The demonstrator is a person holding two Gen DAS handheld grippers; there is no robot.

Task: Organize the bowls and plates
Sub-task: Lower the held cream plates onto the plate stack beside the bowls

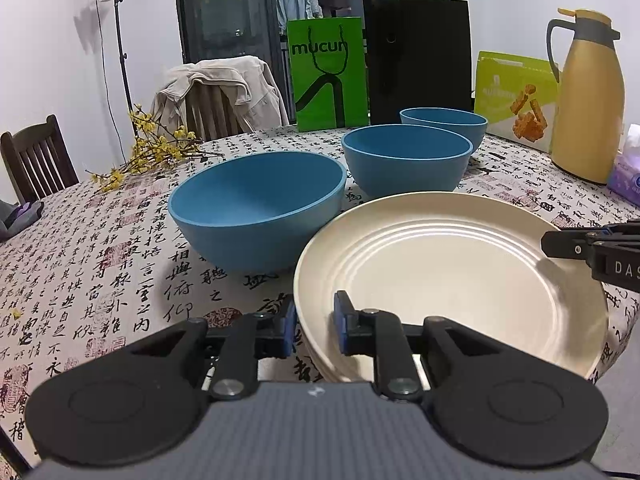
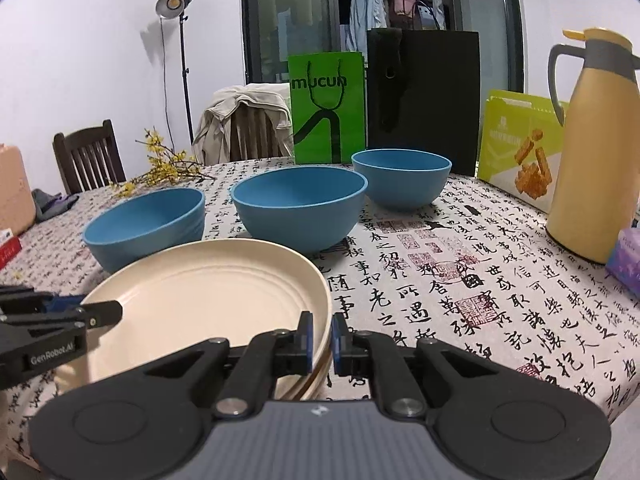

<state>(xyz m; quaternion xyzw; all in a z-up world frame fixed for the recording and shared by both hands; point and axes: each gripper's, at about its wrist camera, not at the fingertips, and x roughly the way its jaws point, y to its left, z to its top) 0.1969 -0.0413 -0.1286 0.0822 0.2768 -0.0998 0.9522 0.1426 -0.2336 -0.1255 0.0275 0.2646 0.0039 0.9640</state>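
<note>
On the tablecloth (image 1: 120,248), both grippers, left gripper (image 1: 316,326) and right gripper (image 2: 322,338), clamp the cream plate's (image 1: 440,256) opposite rims.

Three blue bowls (image 2: 299,208) are crowding the table just beyond the cream plates (image 2: 208,300), blocking a straight pass forward. Open tablecloth (image 2: 460,280) is lying free to the plates' right, until the yellow jug (image 2: 592,152) and snack box (image 2: 520,148) are closing it off.
</note>
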